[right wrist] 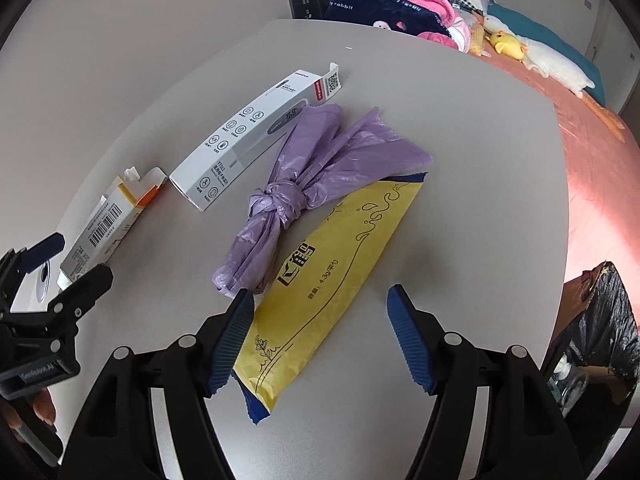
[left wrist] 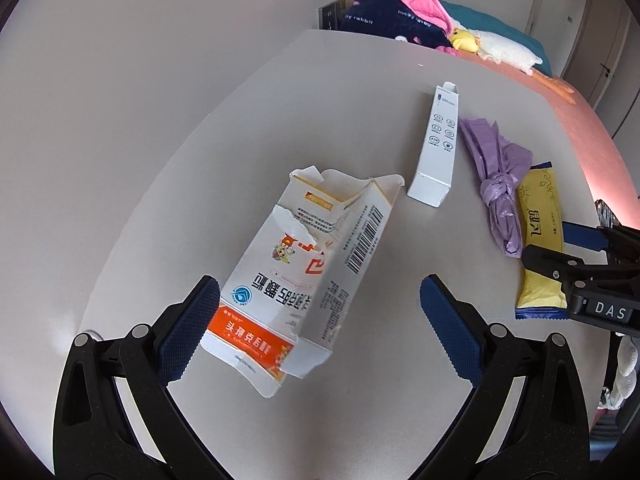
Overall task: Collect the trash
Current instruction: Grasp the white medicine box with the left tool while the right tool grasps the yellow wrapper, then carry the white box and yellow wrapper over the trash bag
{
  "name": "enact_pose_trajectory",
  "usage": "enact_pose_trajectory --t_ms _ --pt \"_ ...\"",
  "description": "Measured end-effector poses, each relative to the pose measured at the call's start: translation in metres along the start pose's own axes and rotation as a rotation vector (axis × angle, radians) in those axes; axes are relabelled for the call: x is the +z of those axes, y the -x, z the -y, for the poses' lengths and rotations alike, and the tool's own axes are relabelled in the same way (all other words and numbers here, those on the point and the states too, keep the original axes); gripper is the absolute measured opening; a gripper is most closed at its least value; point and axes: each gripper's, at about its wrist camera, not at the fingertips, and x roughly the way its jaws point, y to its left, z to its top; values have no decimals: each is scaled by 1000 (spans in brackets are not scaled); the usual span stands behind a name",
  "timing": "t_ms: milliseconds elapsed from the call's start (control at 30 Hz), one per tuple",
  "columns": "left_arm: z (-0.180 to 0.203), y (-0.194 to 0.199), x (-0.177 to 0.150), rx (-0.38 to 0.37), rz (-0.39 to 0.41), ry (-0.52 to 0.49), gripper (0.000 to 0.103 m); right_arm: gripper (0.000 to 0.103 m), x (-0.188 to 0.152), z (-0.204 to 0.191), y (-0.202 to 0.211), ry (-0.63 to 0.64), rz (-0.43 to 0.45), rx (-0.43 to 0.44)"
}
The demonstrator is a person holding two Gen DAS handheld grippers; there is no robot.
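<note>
Four pieces of trash lay on the grey table (left wrist: 248,120), none yet picked up, so the collecting looked barely begun; the torn carton (left wrist: 304,264) lay nearest the left gripper (left wrist: 320,312), whose jaws stood wide apart with the carton's lower end between them, the left pad seemingly at its edge, though contact could not be told for certain; beyond it lay the white box (left wrist: 438,148), and to its right the knotted purple bag (left wrist: 500,184), the two close together at their far ends; the yellow sachet (right wrist: 332,276) lay just beside the bag, its far end tucked partly under the purple film; the right gripper (right wrist: 320,336) hung over the sachet's near end, jaws also wide apart, clamped on nothing; a bin lined with a black bag (right wrist: 604,320) stood off the table's right edge, with something already inside it, too dim to name; judging from this, all four pieces remained to be gripped and carried there, the carton and sachet probably first.
</note>
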Motion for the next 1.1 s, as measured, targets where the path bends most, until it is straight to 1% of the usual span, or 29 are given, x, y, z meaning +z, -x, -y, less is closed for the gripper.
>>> enact_pose_trajectory --t_ms 67,100,133,167,200,233,333,433,467,500,600,633,667,733,800,833,900,967,1000,1100 --pt "-6 -8 3 -19 -28 -2 97 62 -2 -1 1 18 4 -2" --pt "-8 -11 5 -23 -39 -2 97 55 -4 0 2 20 8 0" --pt "-10 -15 6 -27 -52 -4 97 50 -4 1 3 19 8 9" --pt "-11 -19 6 -29 -65 -4 97 48 -5 3 4 17 7 20" --pt "-13 -23 7 -26 -77 -1 97 42 -6 5 5 16 7 27" --pt "-14 -26 7 -20 -85 4 97 38 -6 7 6 16 6 32" --pt "-16 -31 6 -3 -85 19 97 33 -10 12 9 11 10 52" --pt "-17 -33 5 -2 -72 38 96 29 -12 18 12 -3 15 76" --pt "-17 -32 5 1 -67 43 93 29 -13 19 12 -6 17 84" --pt "-17 -30 5 2 -62 43 88 29 -14 21 13 -8 16 91" --pt "-18 -26 4 7 -56 49 77 29 -18 24 16 -10 20 108" --pt "-18 -26 5 9 -52 49 75 29 -19 24 16 -8 23 108" --pt "-17 -25 3 11 -43 49 70 29 -20 25 17 -6 26 109" --pt "-16 -21 0 24 -25 50 64 29 -23 26 18 -4 32 115" --pt "-13 -17 -4 35 -11 53 55 28 -27 28 20 -6 41 118" --pt "-12 -16 -4 31 -4 63 53 28 -29 30 22 -8 45 121" --pt "-11 -11 -9 23 19 94 45 27 -29 34 24 -14 53 126" --pt "-9 -3 -15 26 56 119 43 26 -29 38 27 -18 66 127" --pt "-7 2 -18 19 78 128 42 23 -28 40 29 -20 74 129" --pt "-4 18 -28 -3 142 157 41 22 -33 45 38 -17 103 123"
